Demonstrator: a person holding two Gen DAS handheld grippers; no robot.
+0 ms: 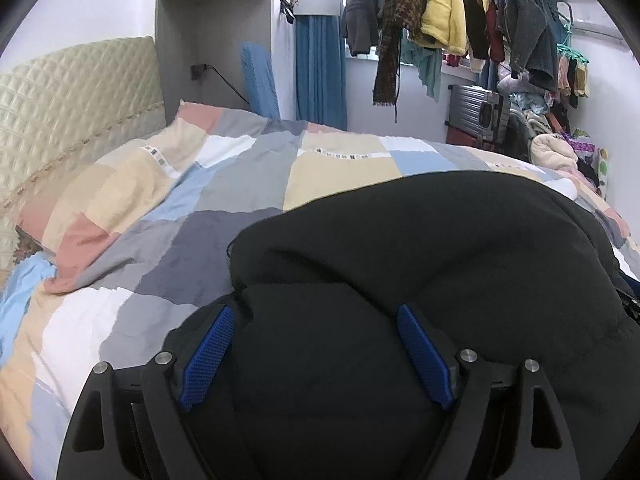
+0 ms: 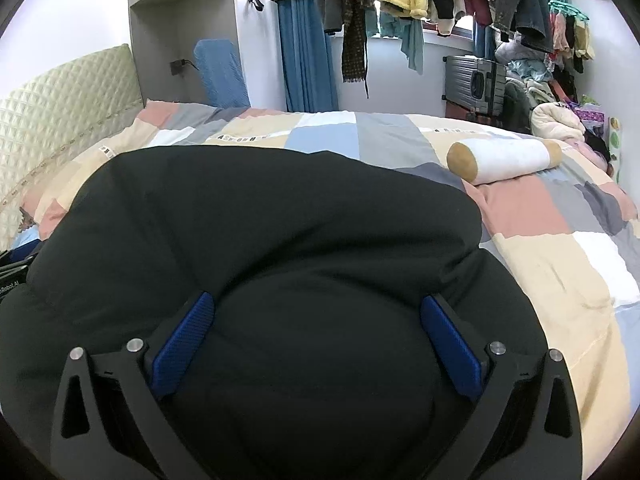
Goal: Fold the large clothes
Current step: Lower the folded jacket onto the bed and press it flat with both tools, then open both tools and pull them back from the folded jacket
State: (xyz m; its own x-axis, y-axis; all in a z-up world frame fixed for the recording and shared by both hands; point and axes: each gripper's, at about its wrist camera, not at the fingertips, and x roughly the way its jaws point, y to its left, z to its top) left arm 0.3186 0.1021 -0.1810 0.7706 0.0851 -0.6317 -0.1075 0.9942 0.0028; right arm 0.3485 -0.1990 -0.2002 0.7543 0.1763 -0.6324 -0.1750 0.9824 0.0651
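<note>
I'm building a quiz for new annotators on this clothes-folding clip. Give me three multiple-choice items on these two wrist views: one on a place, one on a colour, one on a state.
1. Where does the rolled white bolster lie?
A. on the bed
B. on the suitcase
C. on the clothes rail

2. What colour is the garment being folded?
A. yellow
B. black
C. blue

3. How do the right gripper's fingers stand?
A. pinched shut on a thin edge
B. spread wide with the garment bulging between them
C. out of view

Key: 1 A, it rests on the patchwork duvet; 2 B, the padded bulk is black; 3 B, black fabric fills the wide gap.
</note>
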